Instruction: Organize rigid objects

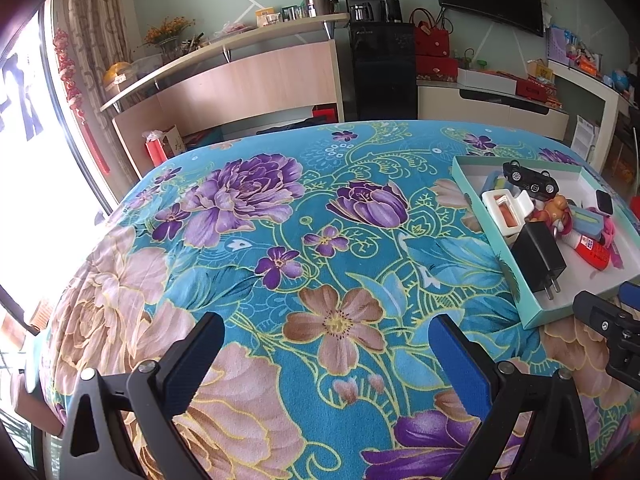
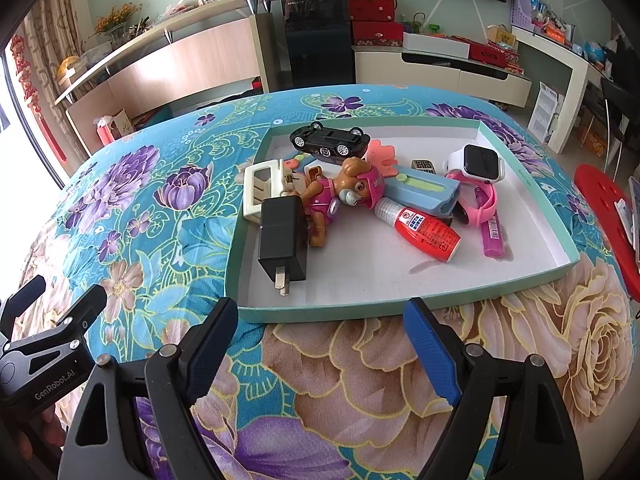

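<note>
Teal-rimmed tray [image 2: 400,312] on floral cloth [image 2: 168,216], holding charger plug [image 2: 282,236], toy pup [image 2: 340,196], toy car [image 2: 329,141], red bottle [image 2: 426,230], smartwatch [image 2: 478,164]. Your right gripper [image 2: 320,356] just short of tray, jaws wide, empty. Your left gripper [image 1: 326,364] over bare cloth, jaws wide, empty.

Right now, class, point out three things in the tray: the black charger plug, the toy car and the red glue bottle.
black charger plug [image 2: 282,236], right wrist view, on its black front face.
toy car [image 2: 330,141], right wrist view, on its upturned underside.
red glue bottle [image 2: 426,234], right wrist view, on its red label.
</note>
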`<state>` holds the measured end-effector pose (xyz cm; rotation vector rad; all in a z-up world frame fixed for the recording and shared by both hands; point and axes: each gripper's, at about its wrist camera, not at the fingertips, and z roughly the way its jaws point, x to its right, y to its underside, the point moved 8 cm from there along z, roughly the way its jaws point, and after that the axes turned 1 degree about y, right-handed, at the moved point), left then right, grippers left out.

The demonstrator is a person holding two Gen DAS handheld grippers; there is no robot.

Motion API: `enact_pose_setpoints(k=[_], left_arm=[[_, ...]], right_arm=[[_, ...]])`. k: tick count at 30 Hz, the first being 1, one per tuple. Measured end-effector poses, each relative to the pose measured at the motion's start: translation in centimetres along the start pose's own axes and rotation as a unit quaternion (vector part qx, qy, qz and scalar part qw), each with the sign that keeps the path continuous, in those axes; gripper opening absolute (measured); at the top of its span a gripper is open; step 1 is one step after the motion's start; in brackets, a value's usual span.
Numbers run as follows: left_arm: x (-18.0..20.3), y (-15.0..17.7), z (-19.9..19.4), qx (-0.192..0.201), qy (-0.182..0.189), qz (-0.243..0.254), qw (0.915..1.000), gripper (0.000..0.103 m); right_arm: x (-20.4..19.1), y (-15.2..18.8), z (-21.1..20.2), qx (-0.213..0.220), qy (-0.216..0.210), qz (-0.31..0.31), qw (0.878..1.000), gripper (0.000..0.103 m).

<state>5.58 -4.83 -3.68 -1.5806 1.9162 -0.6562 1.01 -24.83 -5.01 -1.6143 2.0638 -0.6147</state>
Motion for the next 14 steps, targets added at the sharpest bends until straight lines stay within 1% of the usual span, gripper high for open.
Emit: enact_pose_setpoints(k=[14], left_arm=[[-0.15,0.05,0.07,-0.001,-0.002,-0.002,1.0,0.103]], right_arm=[[-0.01,-0.08,0.05,0.0,0.001,-0.001,1.0,0.085]])
